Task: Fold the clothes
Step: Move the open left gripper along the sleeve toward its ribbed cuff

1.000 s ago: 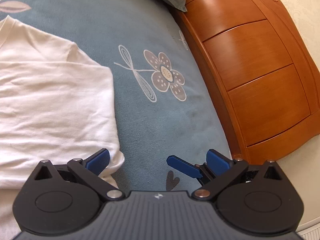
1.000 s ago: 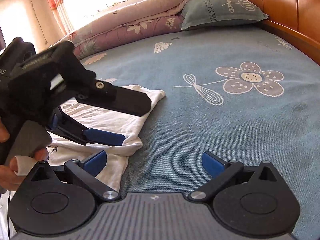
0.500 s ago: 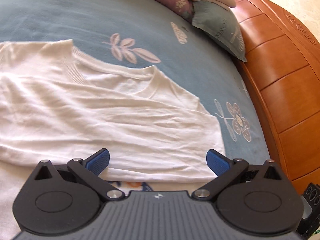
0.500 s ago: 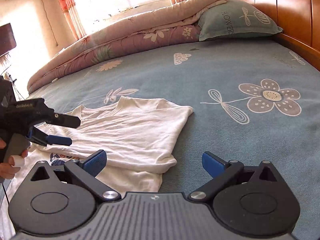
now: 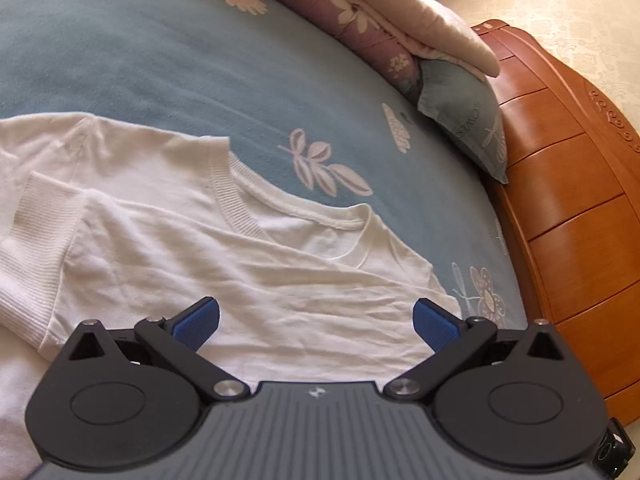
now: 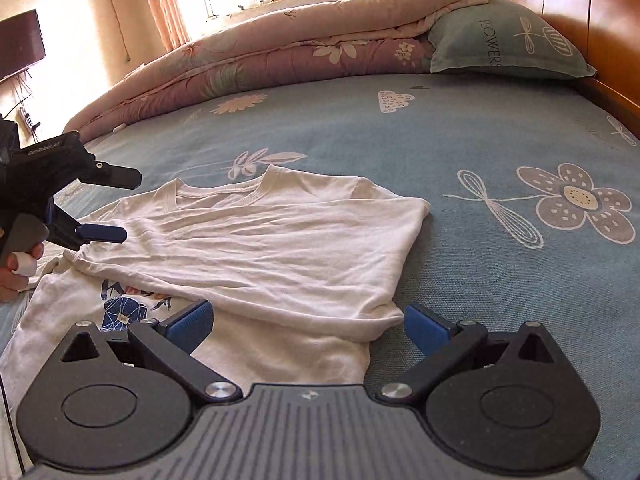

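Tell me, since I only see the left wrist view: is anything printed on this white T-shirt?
Observer: Yes, the T-shirt carries a blue and red print beneath the folded-over half.
Operator: Where is the other gripper?
Observer: The right gripper hovers by the shirt's near edge, jaws open.
Operator: Who holds mine?
Observer: A hand grips the left gripper by its handle, jaws open too.
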Motion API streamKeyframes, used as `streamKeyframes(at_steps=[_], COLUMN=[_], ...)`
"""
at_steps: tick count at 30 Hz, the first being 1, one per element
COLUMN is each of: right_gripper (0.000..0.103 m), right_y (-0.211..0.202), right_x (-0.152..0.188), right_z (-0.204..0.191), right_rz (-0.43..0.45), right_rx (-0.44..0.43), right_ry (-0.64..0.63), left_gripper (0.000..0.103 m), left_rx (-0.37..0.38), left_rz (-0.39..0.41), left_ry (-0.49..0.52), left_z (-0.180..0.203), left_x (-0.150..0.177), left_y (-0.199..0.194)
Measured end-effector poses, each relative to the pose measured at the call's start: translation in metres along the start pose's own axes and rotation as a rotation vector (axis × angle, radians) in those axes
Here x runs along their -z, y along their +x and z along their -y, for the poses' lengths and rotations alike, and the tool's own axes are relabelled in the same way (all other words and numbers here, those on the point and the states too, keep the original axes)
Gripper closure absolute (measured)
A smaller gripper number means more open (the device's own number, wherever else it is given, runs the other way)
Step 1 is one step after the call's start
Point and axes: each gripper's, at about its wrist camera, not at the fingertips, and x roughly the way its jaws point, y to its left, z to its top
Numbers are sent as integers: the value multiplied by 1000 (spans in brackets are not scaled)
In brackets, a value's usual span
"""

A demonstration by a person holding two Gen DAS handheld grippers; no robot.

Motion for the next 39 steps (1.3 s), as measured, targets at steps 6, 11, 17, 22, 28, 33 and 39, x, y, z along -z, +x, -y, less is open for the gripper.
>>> streamKeyframes(at_steps=[6,11,17,22,28,33,39], right_gripper=[0,0,0,0,0,0,0], right_y=[-2,-2,-1,-3,-7,-8,-5], right_x=[-1,-1,0,0,0,1,5], right_z=[0,-3,-8,-10,-10,-18,-34], right_rz=[7,10,4,10,29,24,6], right_rx=[-2,-11,-23,-30,-58,-84,-105], right_ry=[-2,-13,-28,-21,9,-4,-52], left_gripper=[1,1,1,1,1,1,1], left_rx=[-49,-90,-95,-121,-175,-171,-138], left_rz=[42,69,21,-41,-26,-34,-34], left_ry=[3,-28,54,95,103,6,-68], left_z=[-29,-33,-9,-3,-12,-31,-44], left_x=[0,-5,28,86,155,197,232], left_y=[-21,-52,-92,-116,-142,-157,-182])
